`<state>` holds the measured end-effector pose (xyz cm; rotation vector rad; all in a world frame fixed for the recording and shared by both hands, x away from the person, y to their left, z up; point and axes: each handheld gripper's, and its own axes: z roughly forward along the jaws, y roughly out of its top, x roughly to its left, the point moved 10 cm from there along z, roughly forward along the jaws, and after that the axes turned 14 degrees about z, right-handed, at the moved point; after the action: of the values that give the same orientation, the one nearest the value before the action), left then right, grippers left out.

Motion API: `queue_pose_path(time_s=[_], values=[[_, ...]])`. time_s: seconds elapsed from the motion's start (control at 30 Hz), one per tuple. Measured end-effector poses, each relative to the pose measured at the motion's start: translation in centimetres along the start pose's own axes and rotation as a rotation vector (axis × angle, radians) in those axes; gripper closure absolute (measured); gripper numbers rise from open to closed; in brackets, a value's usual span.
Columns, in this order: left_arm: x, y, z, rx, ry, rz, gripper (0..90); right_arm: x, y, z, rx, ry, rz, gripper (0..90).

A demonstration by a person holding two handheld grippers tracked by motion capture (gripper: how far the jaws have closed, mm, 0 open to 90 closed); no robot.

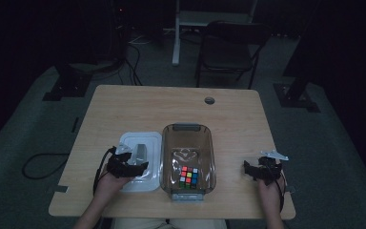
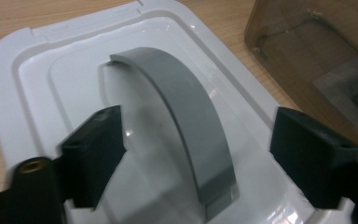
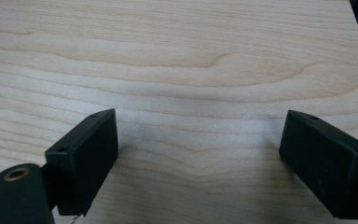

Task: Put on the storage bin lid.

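grey lid handle [image 2: 186, 126] between spread left gripper [image 2: 200, 158] jaws, close up

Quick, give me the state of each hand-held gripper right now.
Left hand-held gripper: open, jaws either side of the grey handle on the white lid, not gripping it.
Right hand-held gripper: open, holding nothing, over the table.

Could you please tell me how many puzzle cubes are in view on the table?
1. The cube lies inside the clear bin, near its front end, beside the white lid. Nothing else cube-like shows, though the dim light could hide small items.
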<state>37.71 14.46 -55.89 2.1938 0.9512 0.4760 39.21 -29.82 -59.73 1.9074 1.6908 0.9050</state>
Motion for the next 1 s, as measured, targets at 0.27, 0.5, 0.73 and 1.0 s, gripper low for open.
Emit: queue_pose_path(time_s=[0.27, 0.5, 0.73, 1.0], values=[[0.1, -0.1, 1.0, 0.005, 0.001, -0.018, 37.9, 0.0, 0.0, 0.0, 0.0, 0.0, 0.0, 11.4], [0.1, -0.5, 1.5, 0.022, -0.014, -0.02, 52.9, 0.0, 0.0, 0.0, -0.001, -0.002, 0.001, 11.3], [0.2, -0.4, 1.4, 0.016, -0.034, -0.025, 62.9, 0.0, 0.0, 0.0, 0.0, -0.003, 0.001, 11.4], [1.3, -0.4, 0.6, -0.018, -0.044, -0.067, 69.3, 0.4, 0.0, 0.0, -0.004, 0.013, 0.015, 11.4]])
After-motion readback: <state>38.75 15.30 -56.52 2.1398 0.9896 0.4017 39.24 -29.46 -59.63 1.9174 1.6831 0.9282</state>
